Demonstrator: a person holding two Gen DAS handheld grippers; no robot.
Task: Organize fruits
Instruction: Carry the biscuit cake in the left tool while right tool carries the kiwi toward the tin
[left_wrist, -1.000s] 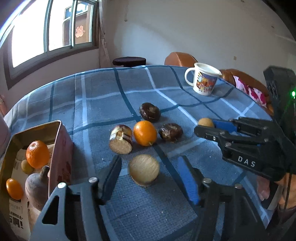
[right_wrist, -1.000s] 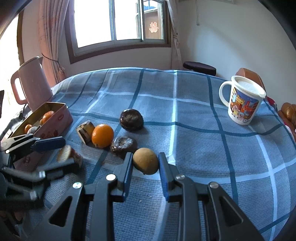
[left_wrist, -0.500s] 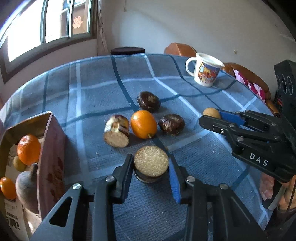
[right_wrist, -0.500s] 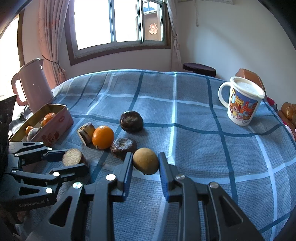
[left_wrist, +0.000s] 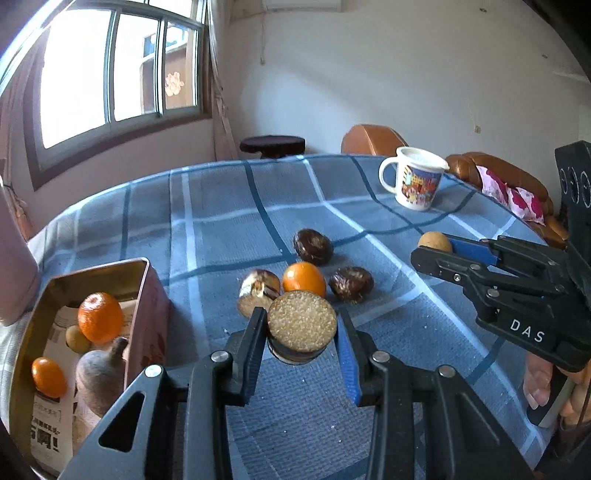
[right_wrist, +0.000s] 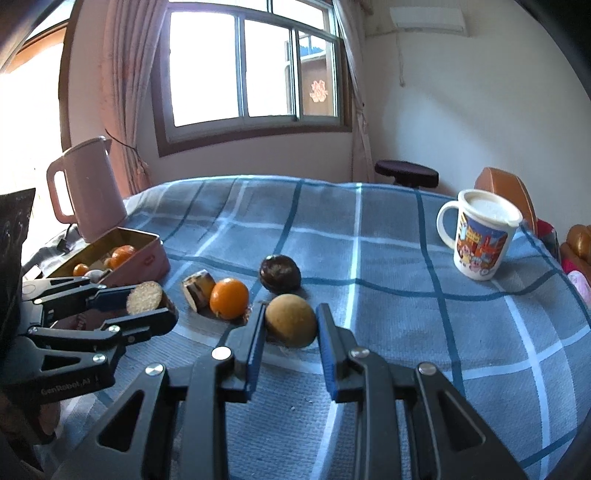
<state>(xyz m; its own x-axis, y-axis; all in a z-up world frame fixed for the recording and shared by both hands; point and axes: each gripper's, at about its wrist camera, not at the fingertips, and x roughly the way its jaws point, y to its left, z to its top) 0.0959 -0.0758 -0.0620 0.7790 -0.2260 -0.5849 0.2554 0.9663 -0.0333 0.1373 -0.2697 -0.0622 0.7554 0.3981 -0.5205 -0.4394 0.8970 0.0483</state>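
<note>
partway. tin (left_wrist: 147, 291) already has 2 oranges + a few other pcs. l grip (left_wrist: 301, 334) just closed, now clamped on cut half (left_wrist: 302, 320), off the cloth. r grip (right_wrist: 291, 325) clamped on tan fruit (right_wrist: 291, 319), also lifted. left on cloth (left_wrist: 221, 221): orange (left_wrist: 303, 278), 2 dark fruits, 1 cut pc. both held pcs not in tin yet.

Bright daylight from the blown-out window (right_wrist: 236, 70); fisheye-bent edges, perhaps slightly soft.

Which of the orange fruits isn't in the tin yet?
The orange on the tablecloth, between the cut piece and a dark fruit. The other two orange fruits already lie inside the tin.
</note>
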